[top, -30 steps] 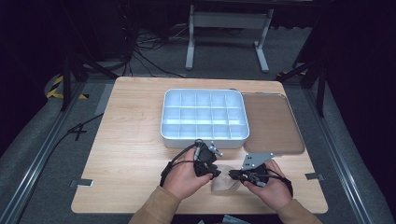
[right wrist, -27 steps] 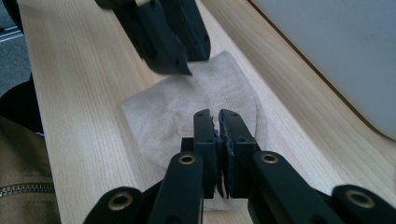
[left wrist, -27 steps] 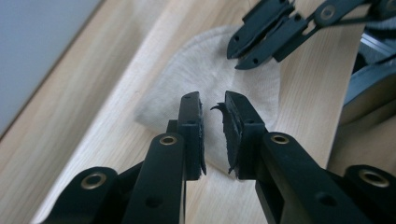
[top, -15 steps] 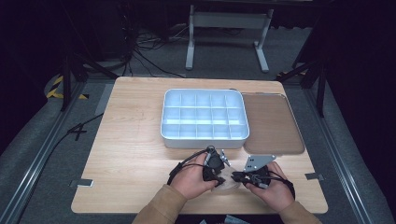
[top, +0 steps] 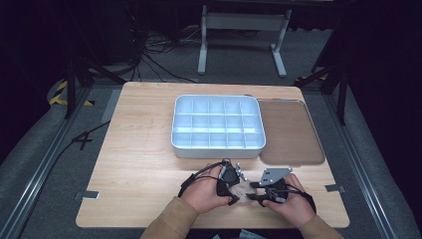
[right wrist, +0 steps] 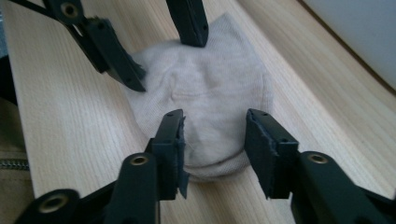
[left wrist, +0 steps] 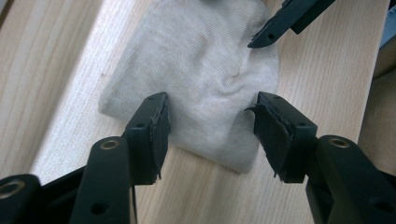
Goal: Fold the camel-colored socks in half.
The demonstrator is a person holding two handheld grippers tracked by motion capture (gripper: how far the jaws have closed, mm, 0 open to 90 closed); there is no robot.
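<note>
A small cream knit cloth [left wrist: 205,79], folded into a soft pad that looks like a sock, lies flat on the wooden table [top: 144,164] close to its near edge, a little right of the middle. Its fabric is fine ribbed jersey, matte and slightly creased, with 1 rounded end and 1 straighter end. In the left gripper view its long axis runs from the lower right, where a rounded corner sits, up and away toward the far jaws; in the right gripper view the rounded end lies nearest the camera.

The left gripper [left wrist: 210,128] has just been opening: its 2 black jaws stand apart over the cloth, pads clear of the fabric, holding nothing. The right gripper [right wrist: 215,140] has likewise just been opening, jaws wide on either side of the rounded end, gripping nothing. The 2 grippers face each other across the cloth.

Behind them, near the table's middle, sits a white plastic compartment tray [top: 217,145], with a flat brown lid [top: 288,132] just beside it toward the right edge.
</note>
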